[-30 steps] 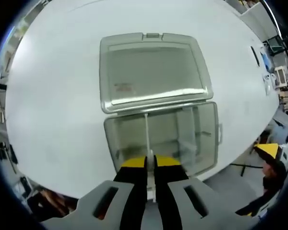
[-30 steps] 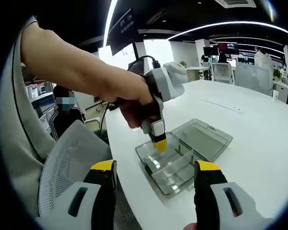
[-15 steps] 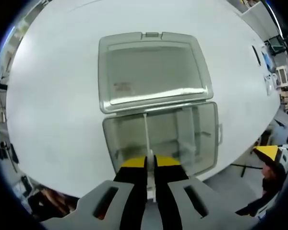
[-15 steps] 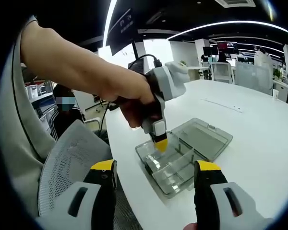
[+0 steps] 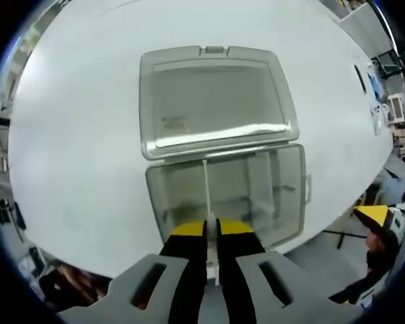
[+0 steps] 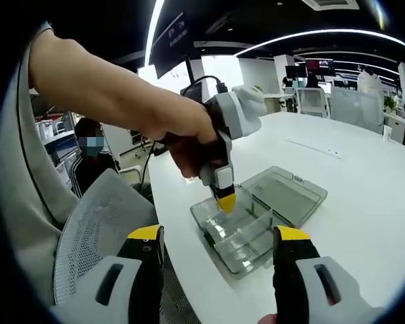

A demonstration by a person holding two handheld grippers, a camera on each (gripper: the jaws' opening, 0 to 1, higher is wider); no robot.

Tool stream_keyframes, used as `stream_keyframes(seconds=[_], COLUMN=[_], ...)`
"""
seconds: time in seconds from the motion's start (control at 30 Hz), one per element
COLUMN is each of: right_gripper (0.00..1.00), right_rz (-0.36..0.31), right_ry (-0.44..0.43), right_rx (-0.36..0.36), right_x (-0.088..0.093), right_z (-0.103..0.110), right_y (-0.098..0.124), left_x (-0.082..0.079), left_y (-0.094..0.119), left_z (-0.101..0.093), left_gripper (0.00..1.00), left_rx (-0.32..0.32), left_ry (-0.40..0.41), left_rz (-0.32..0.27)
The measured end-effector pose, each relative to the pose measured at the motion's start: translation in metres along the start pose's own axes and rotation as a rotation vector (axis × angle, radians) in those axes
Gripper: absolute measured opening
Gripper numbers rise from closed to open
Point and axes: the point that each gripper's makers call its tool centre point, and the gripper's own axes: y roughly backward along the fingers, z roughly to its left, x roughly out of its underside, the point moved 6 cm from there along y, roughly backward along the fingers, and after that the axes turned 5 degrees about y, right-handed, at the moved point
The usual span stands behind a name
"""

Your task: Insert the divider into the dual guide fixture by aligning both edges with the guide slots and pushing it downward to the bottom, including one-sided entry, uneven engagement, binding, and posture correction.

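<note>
The left gripper (image 5: 211, 233) pinches the clear divider (image 5: 206, 192) upright over the organizer box (image 5: 226, 192) near the table's (image 5: 74, 135) edge, lining it with the slots; the right gripper (image 6: 216, 243) waits, jaws apart.

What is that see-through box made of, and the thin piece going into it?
The box looks like clear, slightly smoky plastic: the white table shows through its walls and its open lid. The divider, pinched by the left gripper, seems thin, pale translucent plastic too, though seen edge-on it is hard to tell for sure.
</note>
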Motion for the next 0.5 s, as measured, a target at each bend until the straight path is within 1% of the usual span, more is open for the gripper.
stream_keyframes(seconds=[0.43, 0.5], right_gripper=[0.63, 0.63], right_rz=[0.001, 0.001], right_ry=[0.001, 0.003], right_rx=[-0.001, -0.002], right_x=[-0.0004, -0.0004], right_z=[-0.0009, -0.0010], right_y=[-0.0002, 0.0000], left_x=[0.0000, -0.0009], left_y=[-0.0003, 0.0004], left_z=[-0.0008, -0.0010], left_gripper=[0.01, 0.01], left_rx=[-0.012, -0.014], left_ry=[0.006, -0.002], left_rz=[0.000, 0.003])
